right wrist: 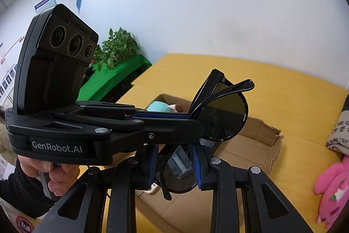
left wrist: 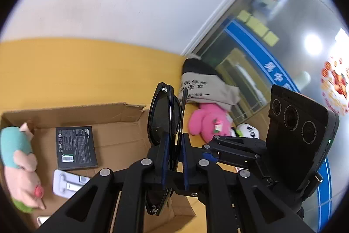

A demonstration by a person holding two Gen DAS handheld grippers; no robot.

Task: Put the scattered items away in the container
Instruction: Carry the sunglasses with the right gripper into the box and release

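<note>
Together both hand-held grippers (left wrist: 174, 158) (right wrist: 174, 167) clamp glossy black folded sunglasses (left wrist: 163, 121) with dark lenses

Sunglasses (left wrist: 164, 121) above box (left wrist: 122, 115), toys inside

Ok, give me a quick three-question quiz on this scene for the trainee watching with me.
1. True or false: the cardboard box is empty.
2. What is the left claw clamping? A sunglasses; B a phone; C a cup.
3. What colour is the biggest soft toy lying outside the box, on the yellow table?
Key: 1 false, a pig toy and a black packet lie inside. 2 A. 3 pink, the pink toy.
</note>
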